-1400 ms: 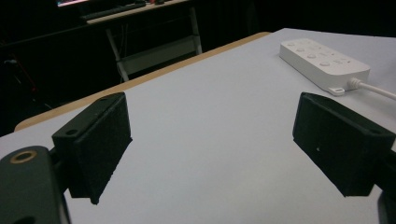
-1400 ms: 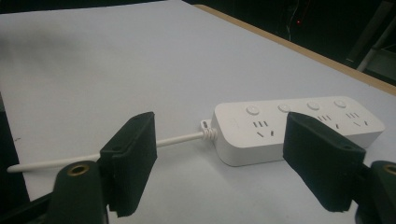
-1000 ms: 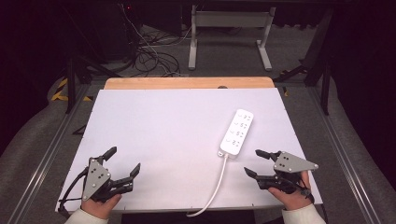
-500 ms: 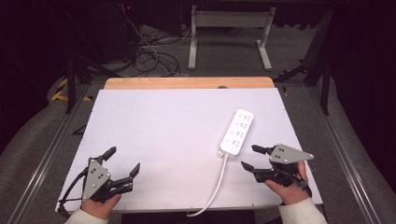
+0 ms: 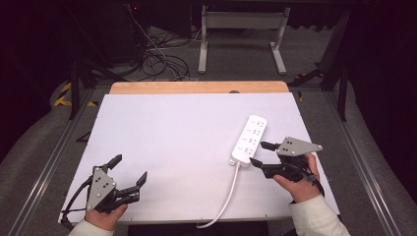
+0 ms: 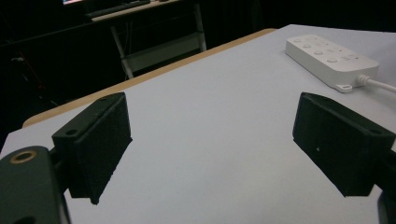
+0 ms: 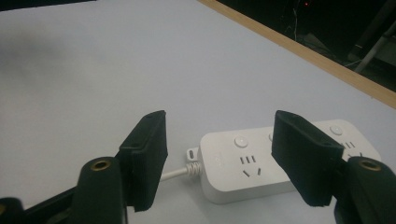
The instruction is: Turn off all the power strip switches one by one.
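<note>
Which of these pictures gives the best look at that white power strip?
The right gripper view: the power strip sits close, its sockets and buttons plain, though one tong hides part. The high view shows it whole but small; the left gripper view shows it far off at an angle.

Hiding part of the power strip (image 7: 280, 163) behind a black pad. Running off the bottom edge: its white cord (image 5: 223, 204). Looking too tiny to read: socket marks.
</note>
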A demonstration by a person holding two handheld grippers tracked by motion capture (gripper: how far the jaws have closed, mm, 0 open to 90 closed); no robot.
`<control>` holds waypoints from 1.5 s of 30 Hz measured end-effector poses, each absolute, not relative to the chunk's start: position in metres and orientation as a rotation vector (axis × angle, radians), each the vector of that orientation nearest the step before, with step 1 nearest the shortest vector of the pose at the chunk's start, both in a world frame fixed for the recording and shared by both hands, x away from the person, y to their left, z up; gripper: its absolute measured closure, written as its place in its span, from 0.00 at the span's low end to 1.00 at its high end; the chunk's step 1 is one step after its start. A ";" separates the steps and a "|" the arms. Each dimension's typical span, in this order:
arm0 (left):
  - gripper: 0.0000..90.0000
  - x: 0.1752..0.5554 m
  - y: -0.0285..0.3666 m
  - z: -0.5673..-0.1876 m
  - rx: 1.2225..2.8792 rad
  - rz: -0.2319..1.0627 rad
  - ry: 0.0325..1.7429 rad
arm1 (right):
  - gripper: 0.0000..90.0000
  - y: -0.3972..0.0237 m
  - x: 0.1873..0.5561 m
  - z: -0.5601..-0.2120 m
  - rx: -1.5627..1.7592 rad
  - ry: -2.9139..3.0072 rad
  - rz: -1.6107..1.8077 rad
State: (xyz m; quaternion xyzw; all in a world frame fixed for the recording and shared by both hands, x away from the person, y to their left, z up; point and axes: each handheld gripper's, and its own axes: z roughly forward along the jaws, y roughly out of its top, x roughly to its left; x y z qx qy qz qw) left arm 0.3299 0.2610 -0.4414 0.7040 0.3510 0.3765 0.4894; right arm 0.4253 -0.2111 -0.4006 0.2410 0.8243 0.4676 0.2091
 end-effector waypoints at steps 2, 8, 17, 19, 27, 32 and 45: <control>0.13 0.330 0.261 -0.442 1.710 0.915 0.854 | 0.41 -0.208 0.431 -0.399 0.673 2.298 1.294; 0.13 0.330 0.260 -0.442 1.710 0.909 0.860 | 0.41 -0.199 0.441 -0.396 0.663 2.320 1.274; 0.13 0.330 0.261 -0.442 1.709 0.911 0.863 | 0.42 -0.183 0.461 -0.393 0.661 2.337 1.275; 0.13 0.330 0.261 -0.442 1.712 0.912 0.862 | 0.43 -0.181 0.463 -0.393 0.662 2.341 1.274; 0.13 0.330 0.262 -0.442 1.708 0.916 0.860 | 0.47 -0.168 0.476 -0.396 0.653 2.366 1.259; 0.13 0.330 0.262 -0.441 1.709 0.916 0.858 | 0.74 -0.168 0.481 -0.399 0.659 2.414 1.253; 0.13 0.331 0.261 -0.442 1.715 0.909 0.859 | 1.00 -0.167 0.505 -0.401 0.757 2.583 1.126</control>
